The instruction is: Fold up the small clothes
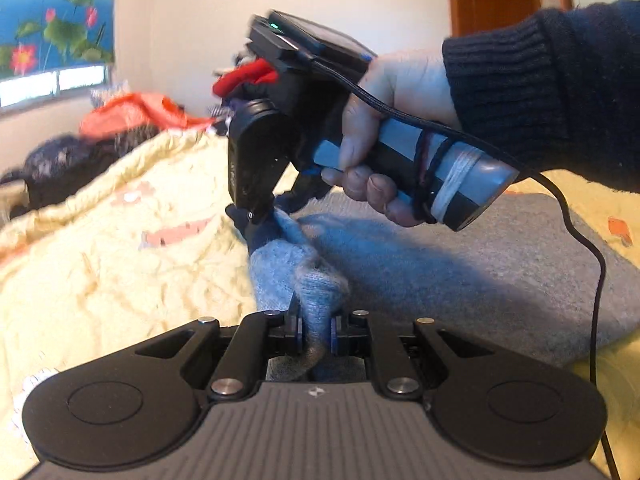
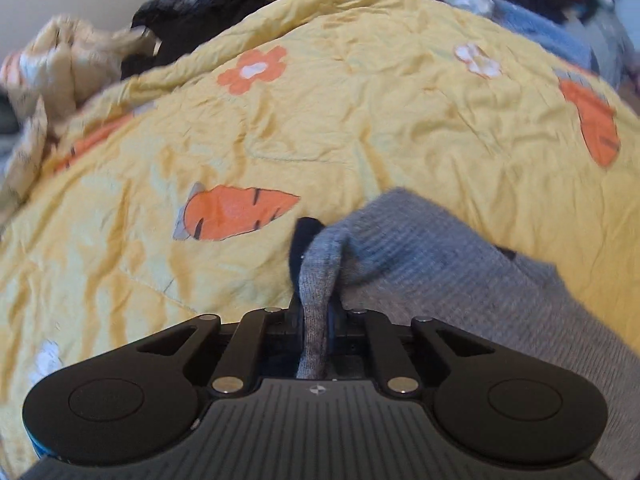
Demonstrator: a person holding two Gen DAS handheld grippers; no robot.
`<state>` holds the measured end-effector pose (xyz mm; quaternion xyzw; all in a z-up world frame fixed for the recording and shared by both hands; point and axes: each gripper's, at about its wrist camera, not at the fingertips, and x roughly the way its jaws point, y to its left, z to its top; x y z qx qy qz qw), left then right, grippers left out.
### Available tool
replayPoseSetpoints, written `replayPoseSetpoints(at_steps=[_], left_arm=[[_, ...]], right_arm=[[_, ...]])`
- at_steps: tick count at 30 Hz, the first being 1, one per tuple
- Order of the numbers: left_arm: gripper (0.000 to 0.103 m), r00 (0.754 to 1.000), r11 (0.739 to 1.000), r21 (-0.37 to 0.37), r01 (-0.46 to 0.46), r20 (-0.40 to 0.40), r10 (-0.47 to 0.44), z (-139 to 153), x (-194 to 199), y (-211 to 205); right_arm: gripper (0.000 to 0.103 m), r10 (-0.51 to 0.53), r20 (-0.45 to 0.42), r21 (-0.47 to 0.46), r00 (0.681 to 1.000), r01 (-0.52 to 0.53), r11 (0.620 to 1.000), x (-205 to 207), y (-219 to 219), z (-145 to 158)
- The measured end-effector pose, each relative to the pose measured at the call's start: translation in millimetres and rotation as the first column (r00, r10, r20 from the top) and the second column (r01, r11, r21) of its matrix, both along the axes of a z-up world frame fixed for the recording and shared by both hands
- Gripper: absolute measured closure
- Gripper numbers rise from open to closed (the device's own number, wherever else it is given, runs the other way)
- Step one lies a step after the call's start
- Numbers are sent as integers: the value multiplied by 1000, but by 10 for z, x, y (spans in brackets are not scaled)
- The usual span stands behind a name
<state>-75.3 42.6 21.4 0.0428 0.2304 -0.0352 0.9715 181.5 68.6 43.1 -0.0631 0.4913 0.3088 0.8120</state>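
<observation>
A small grey knit garment, fuzzy, with a dark navy edge, lies bunched on my yellow carrot-print bed cover. One gathered fold is pinched in my left gripper, another in my right gripper. Between them the cloth is pulled into a ridge; the rest spreads flat.

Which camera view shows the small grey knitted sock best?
The left wrist view: the small grey knitted sock shows stretched between both tools. The right wrist view shows only a bunched end pinched by its own tool, over the yellow quilt.
</observation>
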Motion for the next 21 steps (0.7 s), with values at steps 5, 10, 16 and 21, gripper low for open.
replayPoseSetpoints(at_steps=[5, 10, 16, 21], left_arm=[[92, 994, 996, 7, 94, 47, -94, 241, -154, -241], [92, 971, 974, -23, 224, 88, -221, 474, -106, -673], [92, 895, 899, -20, 436, 109, -432, 519, -128, -1421], [92, 834, 835, -31, 549, -43, -550, 198, -54, -2019]], right_arm=[[91, -72, -50, 235, 996, 82, 968, -23, -548, 238], [91, -144, -46, 375, 988, 151, 915, -77, -1410, 587], [91, -292, -32, 392, 956, 281, 876, -237, -2642, 650], [91, -428, -110, 380, 897, 436, 816, -354, -3483, 229]])
